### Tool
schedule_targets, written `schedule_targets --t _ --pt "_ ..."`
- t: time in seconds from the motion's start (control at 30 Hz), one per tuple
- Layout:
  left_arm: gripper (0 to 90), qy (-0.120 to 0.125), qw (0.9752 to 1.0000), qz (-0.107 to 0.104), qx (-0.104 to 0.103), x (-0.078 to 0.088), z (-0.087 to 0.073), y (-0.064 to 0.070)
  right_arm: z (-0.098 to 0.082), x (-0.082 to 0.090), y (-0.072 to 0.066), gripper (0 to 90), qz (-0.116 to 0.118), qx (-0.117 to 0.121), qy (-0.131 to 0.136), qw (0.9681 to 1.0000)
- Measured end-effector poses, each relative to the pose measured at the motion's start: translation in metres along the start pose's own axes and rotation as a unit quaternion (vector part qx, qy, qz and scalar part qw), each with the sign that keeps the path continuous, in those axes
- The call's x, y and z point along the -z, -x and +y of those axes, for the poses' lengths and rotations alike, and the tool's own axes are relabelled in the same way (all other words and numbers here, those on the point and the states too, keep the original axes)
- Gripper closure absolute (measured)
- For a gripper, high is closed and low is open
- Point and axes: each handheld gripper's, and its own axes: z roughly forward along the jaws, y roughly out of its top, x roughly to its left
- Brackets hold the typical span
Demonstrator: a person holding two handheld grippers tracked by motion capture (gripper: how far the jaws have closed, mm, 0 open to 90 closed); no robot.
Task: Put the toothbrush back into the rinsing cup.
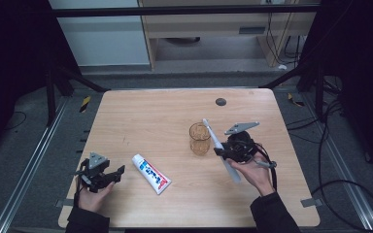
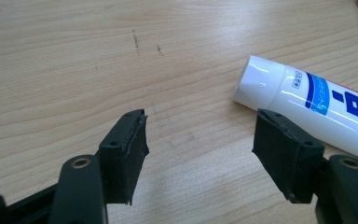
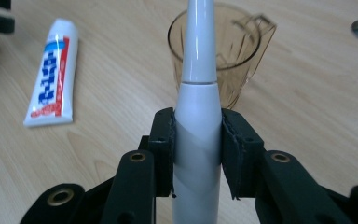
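My right gripper (image 1: 225, 153) (image 3: 196, 149) is shut on a white electric toothbrush (image 1: 220, 148) (image 3: 197, 107), which it holds off the table just right of an amber glass cup (image 1: 199, 139) (image 3: 235, 60). The brush's head end points up and away past the cup's rim. A white toothpaste tube with blue and red print (image 1: 151, 173) (image 2: 317, 100) (image 3: 51, 70) lies flat near the table's front middle. My left gripper (image 1: 119, 174) (image 2: 200, 161) stands open at the front left, its jaws just short of the tube's cap end and touching nothing.
The wooden table (image 1: 165, 116) has a small dark round disc (image 1: 220, 101) near its far edge. Cables (image 1: 340, 160) trail on the floor to the right. A wooden cabinet (image 1: 223, 29) stands beyond the table.
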Motion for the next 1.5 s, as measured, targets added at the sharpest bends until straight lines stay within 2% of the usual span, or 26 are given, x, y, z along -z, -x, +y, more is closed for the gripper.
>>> schedule_targets --t 0.1,0.2,0.27,0.33,0.4,0.5,0.53,0.63,0.67,0.83,0.87,0.9,0.93,0.97,1.0,1.03,1.07,1.13,1.17,1.2,1.27,1.3,1.33,1.4,1.43,1.5 --pt "34.1 -0.001 1.0 0.0 -0.001 0.0 0.0 0.0 0.002 0.008 0.002 67.5 -0.006 -0.01 0.031 0.9995" --pt "34.2 0.0 1.0 0.0 0.0 0.0 0.0 0.0 0.006 0.016 0.003 67.5 -0.017 -0.017 0.07 0.9973" --pt "34.1 0.001 1.0 0.0 0.001 0.0 0.0 0.0 0.007 0.018 0.003 67.5 -0.02 -0.02 0.078 0.9965" --pt "34.1 0.001 1.0 0.0 0.0 0.0 0.0 0.0 0.009 0.02 0.002 67.5 -0.027 -0.026 0.101 0.9942" --pt "34.1 0.001 1.0 0.0 0.0 0.0 0.0 0.0 0.011 0.023 0.002 67.5 -0.033 -0.037 0.131 0.9902" --pt "34.1 0.0 1.0 0.0 0.0 0.0 0.0 0.0 0.013 0.024 0.001 67.5 -0.038 -0.039 0.147 0.9876" --pt "34.1 0.0 1.0 0.0 0.0 0.0 0.0 0.0 0.015 0.025 0.001 67.4 -0.045 -0.042 0.163 0.9847" --pt "34.1 0.0 1.0 0.001 -0.001 0.0 0.0 0.0 0.017 0.026 0.0 67.4 -0.053 -0.048 0.187 0.9798" --pt "34.1 0.001 1.0 0.001 0.0 0.0 0.0 0.0 0.017 0.026 0.0 67.4 -0.053 -0.048 0.187 0.9798" --pt "34.1 0.001 1.0 0.001 0.0 0.0 0.0 -0.001 0.022 0.029 0.0 67.4 -0.071 -0.059 0.232 0.9683" --pt "34.1 0.001 1.0 0.001 0.0 0.0 0.0 -0.001 0.024 0.03 0.0 67.4 -0.076 -0.065 0.249 0.9633" --pt "34.1 0.001 1.0 0.001 0.0 0.0 0.0 -0.001 0.025 0.029 0.0 67.4 -0.079 -0.068 0.256 0.9609" --pt "34.1 0.001 1.0 0.001 0.0 0.0 0.0 -0.001 0.025 0.029 0.0 67.4 -0.079 -0.068 0.256 0.9609" --pt "34.1 0.001 1.0 0.001 0.0 0.0 0.0 -0.001 0.026 0.029 0.0 67.4 -0.082 -0.07 0.262 0.959" --pt "34.1 0.001 1.0 0.001 0.0 0.0 0.0 -0.001 0.027 0.028 0.001 67.4 -0.09 -0.074 0.275 0.9543" --pt "34.0 0.001 1.0 0.001 0.0 0.0 0.0 -0.001 0.028 0.027 0.001 67.4 -0.093 -0.078 0.282 0.9518" --pt "34.0 0.001 1.0 0.001 0.0 0.0 0.0 -0.001 0.028 0.027 0.001 67.4 -0.093 -0.078 0.282 0.9518" --pt "34.1 0.001 1.0 0.001 0.0 0.0 0.0 -0.001 0.029 0.026 0.001 67.4 -0.097 -0.084 0.295 0.9469" --pt "34.1 0.001 1.0 0.001 0.0 0.0 0.0 -0.001 0.029 0.025 0.001 67.4 -0.099 -0.085 0.298 0.9456" --pt "34.1 0.001 1.0 0.001 0.0 0.0 0.0 -0.001 0.031 0.022 0.001 67.4 -0.106 -0.087 0.307 0.9419" --pt "34.1 0.001 1.0 0.001 0.0 0.0 0.0 -0.001 0.032 0.021 0.002 67.4 -0.109 -0.088 0.31 0.9405" --pt "34.1 0.001 1.0 0.001 0.0 0.0 0.0 -0.001 0.035 0.018 0.002 67.4 -0.113 -0.092 0.317 0.9371" --pt "34.1 0.001 1.0 0.001 0.0 0.0 0.0 -0.001 0.035 0.018 0.002 67.4 -0.113 -0.092 0.317 0.9371" --pt "34.1 0.002 1.0 0.0 0.0 0.0 0.0 -0.001 0.038 0.016 0.003 67.4 -0.118 -0.095 0.325 0.9334" --pt "34.1 0.003 1.0 0.0 0.0 0.0 0.0 -0.001 0.041 0.012 0.003 67.4 -0.124 -0.1 0.331 0.9301" --pt "34.1 0.004 1.0 0.001 0.001 0.0 0.0 -0.001 0.041 0.011 0.003 67.4 -0.127 -0.099 0.334 0.9288"
